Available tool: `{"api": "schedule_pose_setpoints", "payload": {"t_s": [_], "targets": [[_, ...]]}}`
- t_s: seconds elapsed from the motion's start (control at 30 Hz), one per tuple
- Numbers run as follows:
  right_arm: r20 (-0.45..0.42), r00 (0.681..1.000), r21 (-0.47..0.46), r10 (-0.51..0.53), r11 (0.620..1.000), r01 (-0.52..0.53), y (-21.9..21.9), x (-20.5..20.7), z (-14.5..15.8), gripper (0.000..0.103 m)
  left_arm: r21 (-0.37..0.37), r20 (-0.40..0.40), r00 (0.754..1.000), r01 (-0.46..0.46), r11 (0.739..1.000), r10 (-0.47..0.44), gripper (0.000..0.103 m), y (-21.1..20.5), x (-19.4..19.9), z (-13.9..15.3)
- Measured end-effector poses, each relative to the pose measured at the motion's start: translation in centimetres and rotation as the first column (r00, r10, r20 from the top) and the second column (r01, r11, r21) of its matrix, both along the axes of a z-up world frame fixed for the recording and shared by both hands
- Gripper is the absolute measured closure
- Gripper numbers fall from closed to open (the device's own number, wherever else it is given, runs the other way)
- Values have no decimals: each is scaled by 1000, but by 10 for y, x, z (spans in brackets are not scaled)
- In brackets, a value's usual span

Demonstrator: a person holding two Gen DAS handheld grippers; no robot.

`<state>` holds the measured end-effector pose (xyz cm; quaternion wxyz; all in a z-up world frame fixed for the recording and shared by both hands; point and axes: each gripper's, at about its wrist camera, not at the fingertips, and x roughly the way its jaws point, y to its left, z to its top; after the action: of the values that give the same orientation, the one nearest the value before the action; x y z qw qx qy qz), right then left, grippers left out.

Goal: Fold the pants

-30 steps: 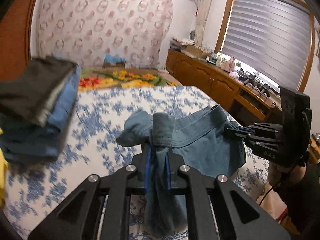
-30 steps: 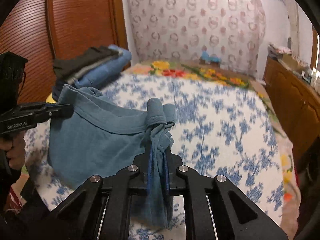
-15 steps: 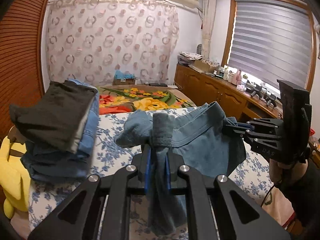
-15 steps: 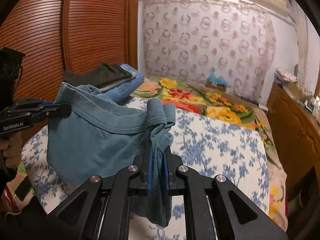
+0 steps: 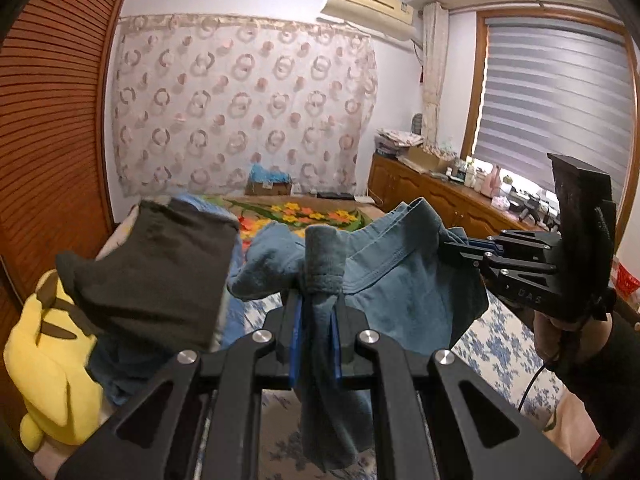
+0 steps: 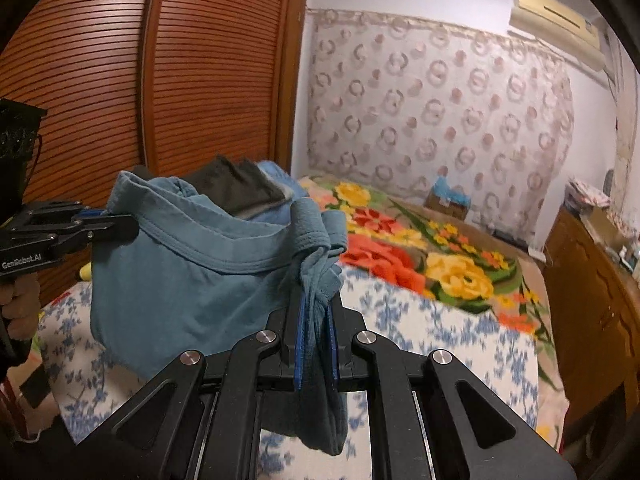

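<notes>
**Pants slung between our two grips, above the bed**

Over the bed [image 6: 420,320] we hold the teal pants [image 5: 400,280] aloft, waistband running left-right between us. Left gripper [image 5: 316,320] and right gripper [image 6: 314,320] each have fingers clamped on bunched fabric.

Hidden: pants [image 5: 404,292] hem, below frame | blurred: clothes stack [image 5: 160,280], bedsheet [image 6: 440,332] | cut off: yellow toy [image 5: 48,368]

Matt blue cloth pants [image 5: 404,288]; ribbed glossy wood wardrobe [image 6: 168,80].
</notes>
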<state>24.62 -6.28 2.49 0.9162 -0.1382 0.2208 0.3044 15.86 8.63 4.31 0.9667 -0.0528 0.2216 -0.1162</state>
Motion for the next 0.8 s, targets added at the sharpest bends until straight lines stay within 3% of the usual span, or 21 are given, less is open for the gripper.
{"api": "schedule_pose_setpoints", "payload": {"t_s": [0.37,0.8], "targets": [[113,990,-14,89,996,-88,60,62,39,97,44,82,990,-121,992,117,95,49,21,24],[176,969,-64,176,984,-167,142,123,35,97,-4,105,962,-254,967,253,95,96,35,2]]}}
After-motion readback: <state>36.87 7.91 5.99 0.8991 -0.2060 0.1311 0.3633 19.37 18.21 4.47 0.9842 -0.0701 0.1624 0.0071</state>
